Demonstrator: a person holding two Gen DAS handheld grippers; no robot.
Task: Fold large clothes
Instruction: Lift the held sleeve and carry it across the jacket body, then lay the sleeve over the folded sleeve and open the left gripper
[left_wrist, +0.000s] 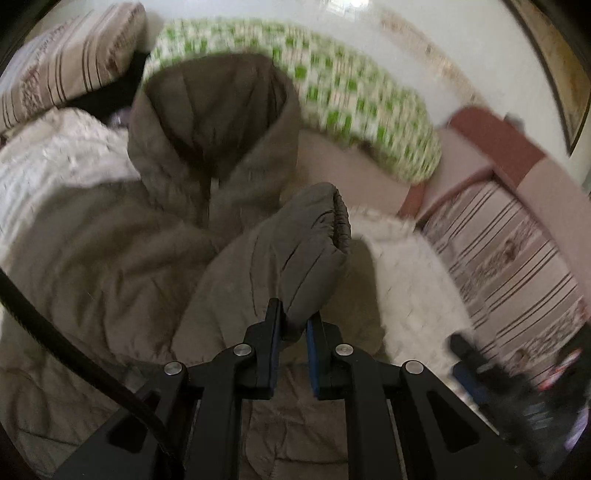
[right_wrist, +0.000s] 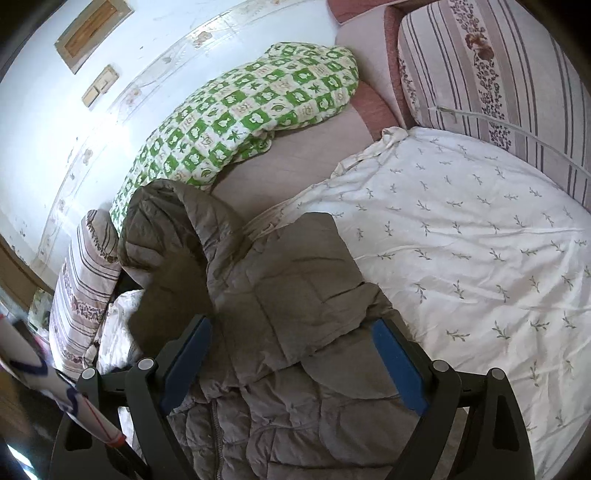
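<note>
A grey-brown quilted jacket (left_wrist: 155, 229) lies spread on a bed, its hood (left_wrist: 218, 122) toward the far wall. My left gripper (left_wrist: 294, 314) is shut on one sleeve (left_wrist: 295, 254), pinching it a little behind the elastic cuff (left_wrist: 341, 218), and the sleeve stands up over the jacket's body. The right wrist view shows the same jacket (right_wrist: 295, 295) with a sleeve folded across its front. My right gripper (right_wrist: 291, 328) hangs above that folded part, its jaws wide open with nothing pressed between the blue pads (right_wrist: 399, 369).
A white sheet (right_wrist: 461, 240) with small sprigs covers the bed. A green-and-white checked quilt (right_wrist: 240, 122) lies along the wall. Striped cushions (right_wrist: 498, 74) stand at the bed's end and another (right_wrist: 81, 295) beside the hood. A black cable (left_wrist: 74, 343) crosses the left view.
</note>
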